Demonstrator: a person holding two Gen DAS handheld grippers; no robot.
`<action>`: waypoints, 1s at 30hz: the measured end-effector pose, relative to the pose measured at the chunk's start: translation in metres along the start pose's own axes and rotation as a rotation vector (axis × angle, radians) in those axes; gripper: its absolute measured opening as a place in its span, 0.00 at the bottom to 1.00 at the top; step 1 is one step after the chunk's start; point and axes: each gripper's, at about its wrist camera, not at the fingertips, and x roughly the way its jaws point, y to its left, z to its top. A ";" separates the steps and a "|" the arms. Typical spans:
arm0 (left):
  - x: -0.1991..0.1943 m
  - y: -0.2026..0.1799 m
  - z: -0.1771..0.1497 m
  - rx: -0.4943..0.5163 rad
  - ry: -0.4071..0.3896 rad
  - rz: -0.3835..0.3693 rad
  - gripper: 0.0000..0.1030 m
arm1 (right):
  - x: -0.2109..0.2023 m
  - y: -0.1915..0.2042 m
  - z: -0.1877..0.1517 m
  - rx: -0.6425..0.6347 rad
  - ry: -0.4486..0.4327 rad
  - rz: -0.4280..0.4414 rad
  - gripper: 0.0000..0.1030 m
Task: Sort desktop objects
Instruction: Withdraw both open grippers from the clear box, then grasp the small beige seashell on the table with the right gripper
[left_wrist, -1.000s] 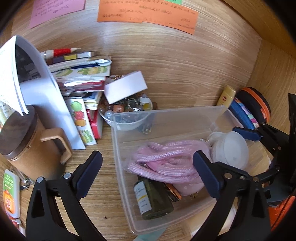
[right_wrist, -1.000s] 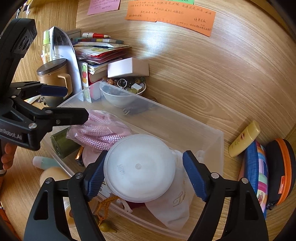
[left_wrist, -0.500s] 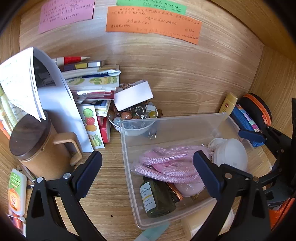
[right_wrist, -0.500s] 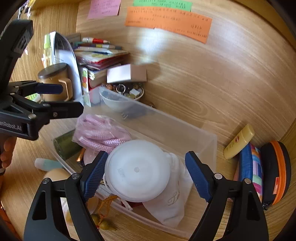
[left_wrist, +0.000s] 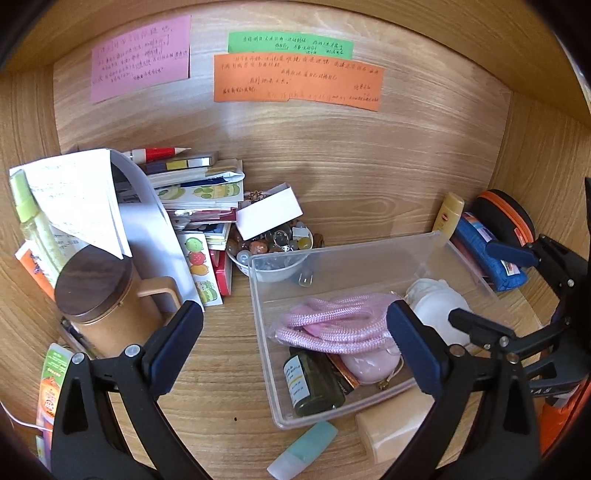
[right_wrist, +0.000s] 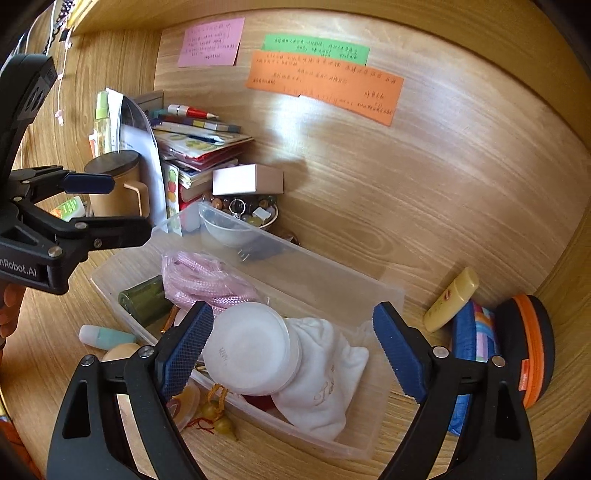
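Two claws hover over the clear bin (right_wrist: 325, 280) on the tabletop (left_wrist: 369, 192). The right claw (right_wrist: 293, 350) is opening, nothing pressed; the white round jar (right_wrist: 251, 350) lies beneath in the bin. The left claw (left_wrist: 295, 347) is spread wide, empty, above the pink rope (left_wrist: 328, 325).
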 end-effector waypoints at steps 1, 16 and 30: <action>-0.002 -0.001 -0.001 0.006 -0.001 0.005 0.98 | -0.002 0.000 0.000 0.001 -0.002 -0.003 0.84; -0.039 -0.018 -0.026 0.052 -0.020 0.032 0.98 | -0.046 -0.011 -0.027 0.076 -0.008 -0.051 0.90; -0.052 -0.046 -0.074 0.060 0.037 0.014 0.98 | -0.078 0.016 -0.076 0.096 0.004 -0.046 0.90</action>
